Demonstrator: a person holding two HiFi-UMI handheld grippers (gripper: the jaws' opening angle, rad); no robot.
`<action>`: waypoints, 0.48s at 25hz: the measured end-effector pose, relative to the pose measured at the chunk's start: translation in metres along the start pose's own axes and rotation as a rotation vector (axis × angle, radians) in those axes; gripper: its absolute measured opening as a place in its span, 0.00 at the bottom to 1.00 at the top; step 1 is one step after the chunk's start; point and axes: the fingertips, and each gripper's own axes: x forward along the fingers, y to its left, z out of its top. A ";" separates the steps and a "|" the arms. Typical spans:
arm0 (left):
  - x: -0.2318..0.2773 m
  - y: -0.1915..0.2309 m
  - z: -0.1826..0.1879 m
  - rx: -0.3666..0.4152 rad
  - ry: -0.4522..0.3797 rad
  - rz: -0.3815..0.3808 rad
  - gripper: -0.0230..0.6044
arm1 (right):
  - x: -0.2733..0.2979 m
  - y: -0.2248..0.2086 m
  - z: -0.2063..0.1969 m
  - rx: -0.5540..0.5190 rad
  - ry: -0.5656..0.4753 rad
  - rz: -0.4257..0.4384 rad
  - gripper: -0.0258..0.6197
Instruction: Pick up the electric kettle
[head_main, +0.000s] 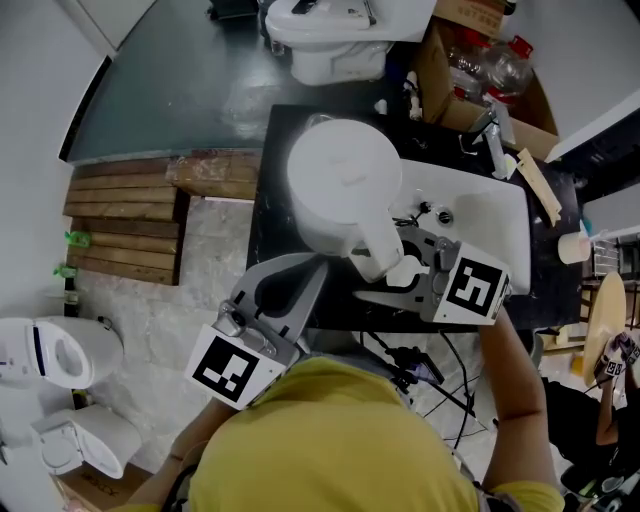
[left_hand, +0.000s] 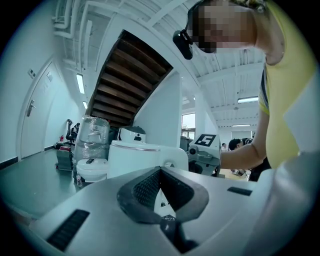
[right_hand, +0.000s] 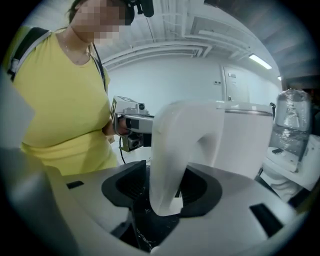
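Observation:
The white electric kettle (head_main: 340, 190) stands on a black counter (head_main: 272, 160), left of a sink. Its curved handle (head_main: 385, 258) points toward me. My right gripper (head_main: 388, 272) has its jaws on either side of that handle; in the right gripper view the handle (right_hand: 172, 165) runs down between the pads with a thin dark gap, so the right gripper (right_hand: 165, 192) is open. My left gripper (head_main: 300, 275) sits low at the counter's front edge, just short of the kettle, open and empty. In the left gripper view the kettle (left_hand: 145, 160) shows beyond the left gripper (left_hand: 161, 172).
A white sink basin (head_main: 485, 225) with a faucet (head_main: 492, 135) lies right of the kettle. A cardboard box of plastic bottles (head_main: 480, 65) stands behind it. Toilets stand at the top (head_main: 325, 40) and lower left (head_main: 60, 360). Wooden slats (head_main: 125, 215) lie on the floor at left.

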 end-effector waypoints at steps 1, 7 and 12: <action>-0.001 0.000 0.000 -0.003 0.002 0.001 0.05 | 0.003 0.000 0.000 -0.004 0.002 0.010 0.35; -0.008 0.003 -0.002 -0.004 0.005 0.021 0.05 | 0.016 0.008 0.001 -0.034 -0.046 0.079 0.35; -0.011 0.003 -0.002 0.000 0.009 0.022 0.05 | 0.018 0.005 0.012 -0.036 -0.170 0.072 0.21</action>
